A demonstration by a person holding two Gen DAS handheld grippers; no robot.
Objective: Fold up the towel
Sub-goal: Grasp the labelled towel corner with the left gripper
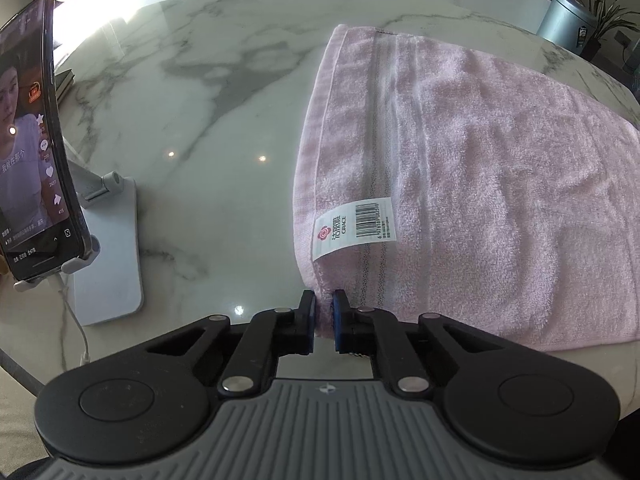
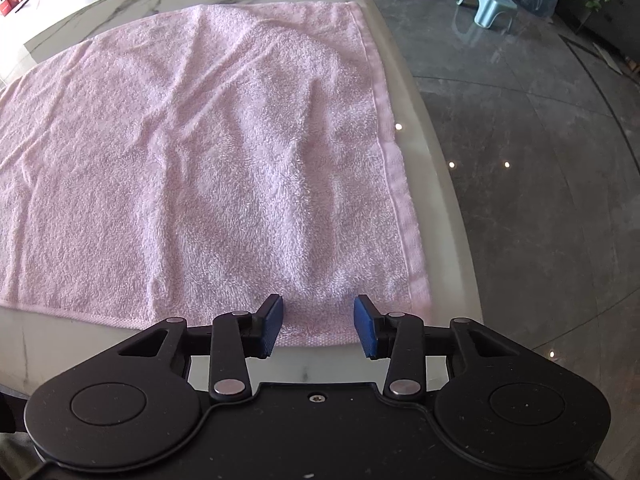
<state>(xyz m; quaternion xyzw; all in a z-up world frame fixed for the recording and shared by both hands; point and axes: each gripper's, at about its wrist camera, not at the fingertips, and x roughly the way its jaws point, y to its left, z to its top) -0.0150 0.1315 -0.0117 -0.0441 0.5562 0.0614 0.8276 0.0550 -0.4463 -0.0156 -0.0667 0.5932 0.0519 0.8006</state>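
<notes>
A pink towel (image 1: 480,184) lay spread flat on a marble table (image 1: 208,120), its right hem running close along the table's curved edge in the right wrist view. The left gripper (image 1: 323,300) had its two blue-padded fingers drawn nearly together on the towel's near left corner, a thin fold of pink cloth pinched between them. Just beyond that corner, a white label (image 1: 354,226) with a barcode and a red flower mark lay on the towel's striped border. The right gripper (image 2: 319,304) stood with its fingers wide apart over the towel's near edge (image 2: 316,338), not far from the right corner; cloth showed in the gap between the pads, but neither pad pressed on it and nothing was held. To the left of the towel, well apart from it, a phone (image 1: 28,152) with a lit screen leaned in a white stand (image 1: 112,248) on the table. Past the table's edge, a light blue stool (image 2: 486,6) stood on the dark floor (image 2: 540,160).
</notes>
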